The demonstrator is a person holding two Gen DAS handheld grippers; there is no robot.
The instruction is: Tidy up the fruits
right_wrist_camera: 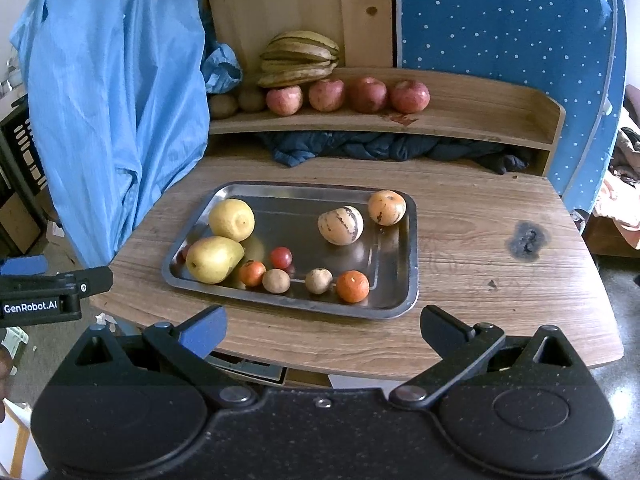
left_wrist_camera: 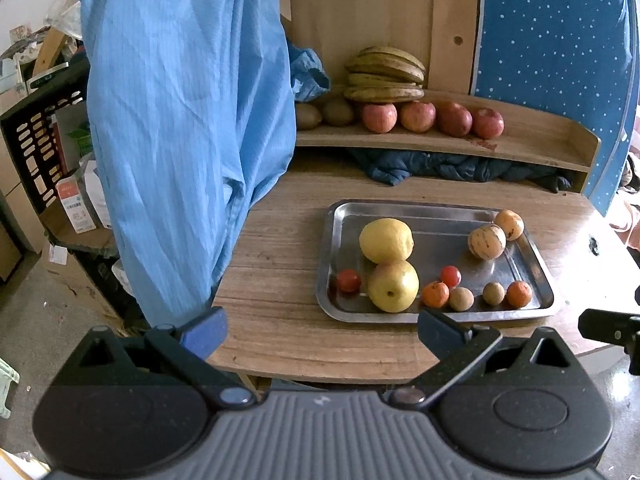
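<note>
Left gripper (left_wrist_camera: 322, 326): jaws spread wide, nothing between them, held off the near edge of the wooden table (left_wrist_camera: 276, 280). Right gripper (right_wrist_camera: 322, 326): same state, wide and empty, also short of the near table edge.

Metal tray (right_wrist_camera: 394, 308) lies flat mid-table. Clock positions below are from the tray centre in the right wrist view.
- Lemon (right_wrist_camera: 232, 219) at 10 o'clock, touching the pear (right_wrist_camera: 213, 259) at 8 o'clock.
- Cherry tomato (right_wrist_camera: 281, 257) close to centre; a second tomato (left_wrist_camera: 348, 280) sits past the pear by the 9 o'clock rim, mostly hidden in the right view.
- Row along the 6 o'clock rim: small orange (right_wrist_camera: 252, 273), brown round fruit (right_wrist_camera: 276, 280) touching it, second brown fruit (right_wrist_camera: 318, 280), second orange (right_wrist_camera: 352, 286).
- Striped pale melon (right_wrist_camera: 341, 225) at 1 o'clock; orange-tan round fruit (right_wrist_camera: 386, 207) at the 2 o'clock corner, just beside it.

Raised wooden shelf (right_wrist_camera: 480, 120) at 12 o'clock behind the tray: four red apples (right_wrist_camera: 347, 95) in a row, bananas (right_wrist_camera: 300, 58) stacked behind them, two kiwis (right_wrist_camera: 237, 102) at the 9 o'clock end. Dark cloth (right_wrist_camera: 380, 146) is bunched under the shelf. Blue garment (right_wrist_camera: 116, 92) hangs at 10 o'clock, beside the table.
</note>
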